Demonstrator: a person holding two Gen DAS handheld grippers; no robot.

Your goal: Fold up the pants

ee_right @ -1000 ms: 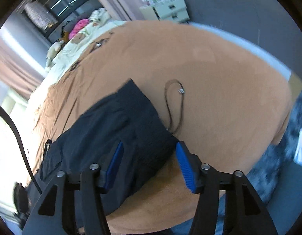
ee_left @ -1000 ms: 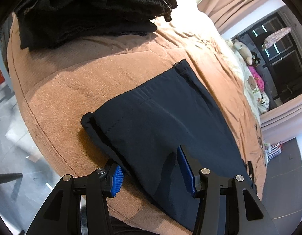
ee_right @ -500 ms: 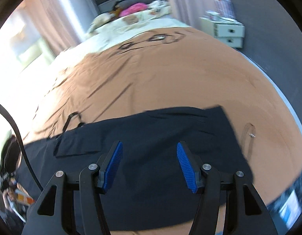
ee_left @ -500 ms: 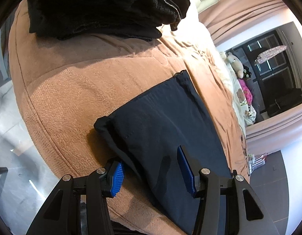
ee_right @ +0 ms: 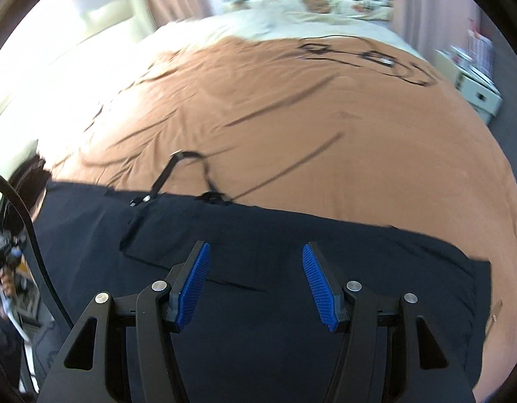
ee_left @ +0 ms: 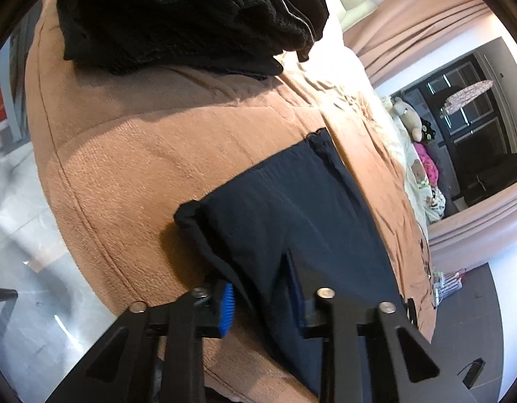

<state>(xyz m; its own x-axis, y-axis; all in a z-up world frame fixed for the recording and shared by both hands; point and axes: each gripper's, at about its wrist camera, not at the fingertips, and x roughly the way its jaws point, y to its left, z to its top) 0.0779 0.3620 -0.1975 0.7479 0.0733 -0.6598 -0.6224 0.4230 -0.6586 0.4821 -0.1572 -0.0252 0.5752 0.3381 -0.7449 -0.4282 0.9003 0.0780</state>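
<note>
Dark navy pants (ee_left: 292,208) lie flat on a brown bed cover (ee_left: 157,154), one end near the bed's corner. My left gripper (ee_left: 262,302) is at that end's near edge. Its jaws are closing, and a raised fold of the cloth fills the gap between the blue pads and hides most of the right one. In the right wrist view the pants (ee_right: 325,245) stretch across the lower frame, with a black strap loop (ee_right: 178,164) at their far edge. My right gripper (ee_right: 256,285) hovers open over the middle of them, nothing between its fingers.
A pile of black clothes (ee_left: 191,16) sits on the bed beyond the pants. The bed edge and grey floor (ee_left: 30,235) lie to the left. Stuffed toys (ee_left: 409,117) and a cream sheet are at the far end. A white cabinet (ee_right: 476,80) stands beside the bed.
The left jaws have narrowed onto the pants' edge and the cloth between them has bunched up. The right gripper has swung and rolled from the pants' end to over their middle.
</note>
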